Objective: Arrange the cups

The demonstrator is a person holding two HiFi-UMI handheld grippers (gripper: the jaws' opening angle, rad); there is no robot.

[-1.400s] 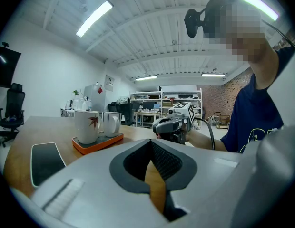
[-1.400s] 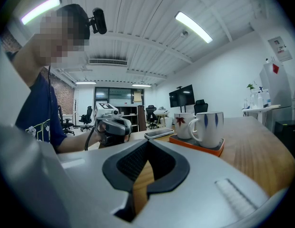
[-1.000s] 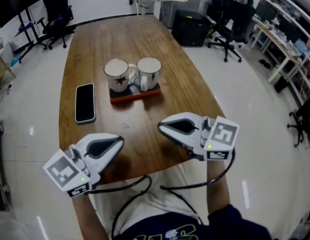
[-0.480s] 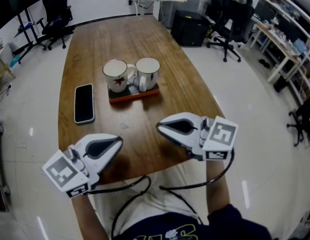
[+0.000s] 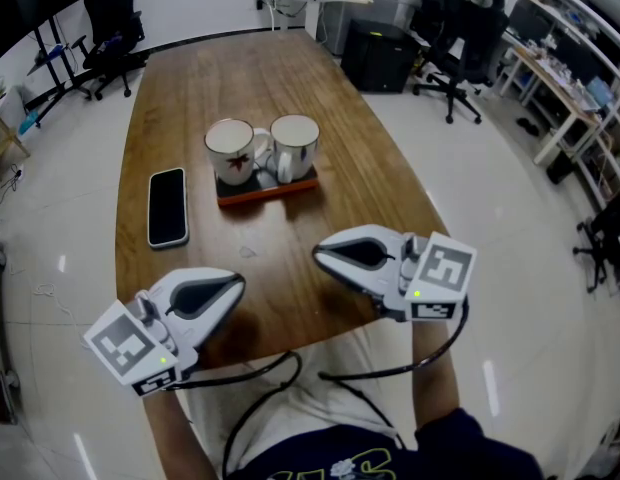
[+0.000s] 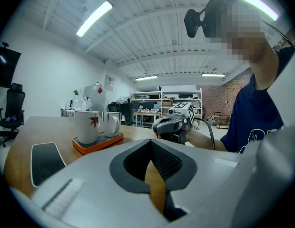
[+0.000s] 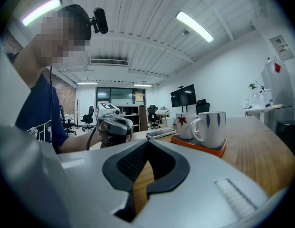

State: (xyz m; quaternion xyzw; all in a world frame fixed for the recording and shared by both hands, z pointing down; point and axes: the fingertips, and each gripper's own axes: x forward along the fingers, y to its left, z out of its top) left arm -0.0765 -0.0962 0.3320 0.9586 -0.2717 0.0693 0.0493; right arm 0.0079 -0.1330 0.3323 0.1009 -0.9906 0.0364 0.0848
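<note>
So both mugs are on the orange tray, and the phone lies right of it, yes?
No: the head view shows the phone lying left of the orange tray. The red-leaf mug and the blue-marked mug are both on it.

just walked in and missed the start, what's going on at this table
A person holds the left gripper and right gripper over the near end of the table. Both are shut with nothing in them. The red-leaf cup and blue-mark cup stand side by side on an orange tray further up the table, and a phone lies left of the tray. Neither cup is being handled yet.
</note>
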